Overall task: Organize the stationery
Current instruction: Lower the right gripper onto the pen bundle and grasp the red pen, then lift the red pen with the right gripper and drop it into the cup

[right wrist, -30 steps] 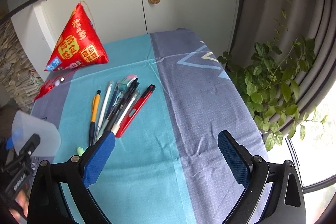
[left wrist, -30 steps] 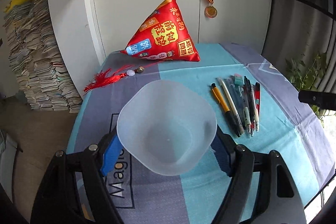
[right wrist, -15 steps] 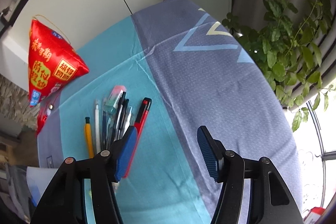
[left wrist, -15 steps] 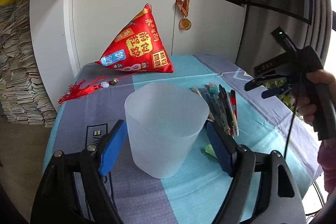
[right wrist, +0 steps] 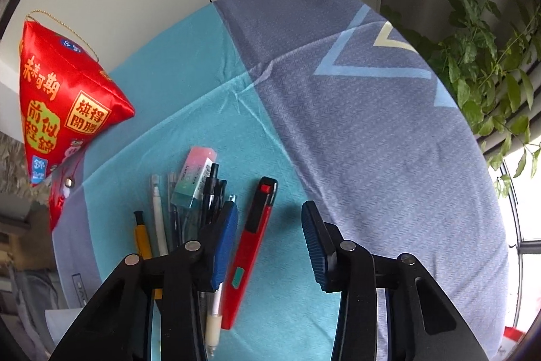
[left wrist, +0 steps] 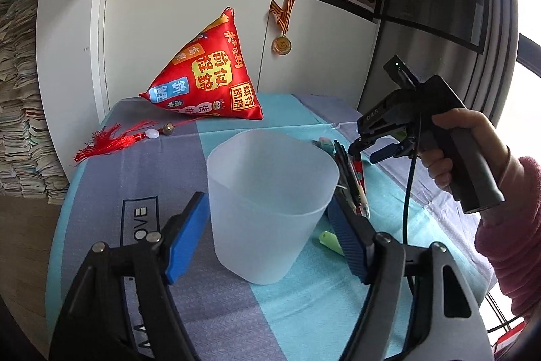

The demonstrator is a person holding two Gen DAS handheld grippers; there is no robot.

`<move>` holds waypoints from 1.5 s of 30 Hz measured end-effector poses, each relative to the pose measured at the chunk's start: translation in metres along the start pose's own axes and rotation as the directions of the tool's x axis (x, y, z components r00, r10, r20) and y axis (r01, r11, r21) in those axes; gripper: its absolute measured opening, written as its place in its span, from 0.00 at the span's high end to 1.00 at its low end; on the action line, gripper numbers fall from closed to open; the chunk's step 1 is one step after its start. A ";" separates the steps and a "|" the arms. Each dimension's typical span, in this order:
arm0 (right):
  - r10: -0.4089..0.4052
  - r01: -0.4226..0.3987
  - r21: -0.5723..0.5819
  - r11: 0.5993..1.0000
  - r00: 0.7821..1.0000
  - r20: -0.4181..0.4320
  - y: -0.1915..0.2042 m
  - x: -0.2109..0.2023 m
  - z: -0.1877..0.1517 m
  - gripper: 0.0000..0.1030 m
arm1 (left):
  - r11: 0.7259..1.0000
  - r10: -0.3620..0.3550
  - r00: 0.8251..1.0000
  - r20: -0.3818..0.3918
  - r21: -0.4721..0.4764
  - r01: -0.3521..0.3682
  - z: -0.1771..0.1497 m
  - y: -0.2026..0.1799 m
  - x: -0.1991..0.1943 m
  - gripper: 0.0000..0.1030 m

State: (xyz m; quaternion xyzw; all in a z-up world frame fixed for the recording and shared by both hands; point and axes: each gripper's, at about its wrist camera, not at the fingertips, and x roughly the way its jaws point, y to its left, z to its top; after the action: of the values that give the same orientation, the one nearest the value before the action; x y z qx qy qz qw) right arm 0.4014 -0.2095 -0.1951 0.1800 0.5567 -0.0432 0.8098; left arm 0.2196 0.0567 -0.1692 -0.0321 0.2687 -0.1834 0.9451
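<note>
While the left tool (left wrist: 267, 237) clamps the frosted plastic cup (left wrist: 270, 202) on the worktop (right wrist: 372, 124), the right tool (right wrist: 267, 246), jaws closing but still apart, straddles the stiff, light red utility knife (right wrist: 253, 246), best pinched mid-body.

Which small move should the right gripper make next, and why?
Probably lower further and shut on the red utility knife. The right gripper, its jaws just narrowing, has the knife between its pads, untouched, while the left gripper holds the cup upright nearby.
</note>
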 end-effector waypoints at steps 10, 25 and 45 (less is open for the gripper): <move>-0.039 0.040 -0.026 0.999 0.999 0.030 0.013 0.000 0.003 0.71 | 1.000 -0.001 1.000 -0.013 0.003 0.001 -0.001 -0.001 0.001 0.30; -0.094 0.095 -0.066 0.993 0.996 0.004 0.020 0.010 0.008 0.83 | 1.000 -0.015 1.000 -0.018 0.008 0.015 -0.001 -0.001 0.004 0.30; 0.344 -0.142 -0.495 0.857 0.873 0.346 0.082 -0.179 -0.095 0.86 | 0.999 -0.035 0.999 -0.039 0.004 0.035 -0.001 -0.001 0.007 0.30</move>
State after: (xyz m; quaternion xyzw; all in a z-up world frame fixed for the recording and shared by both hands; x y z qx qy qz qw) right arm 0.2720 -0.1243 -0.0412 0.0424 0.3340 0.1554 0.9287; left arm 0.2247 0.0528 -0.1733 -0.0309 0.2859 -0.2011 0.9364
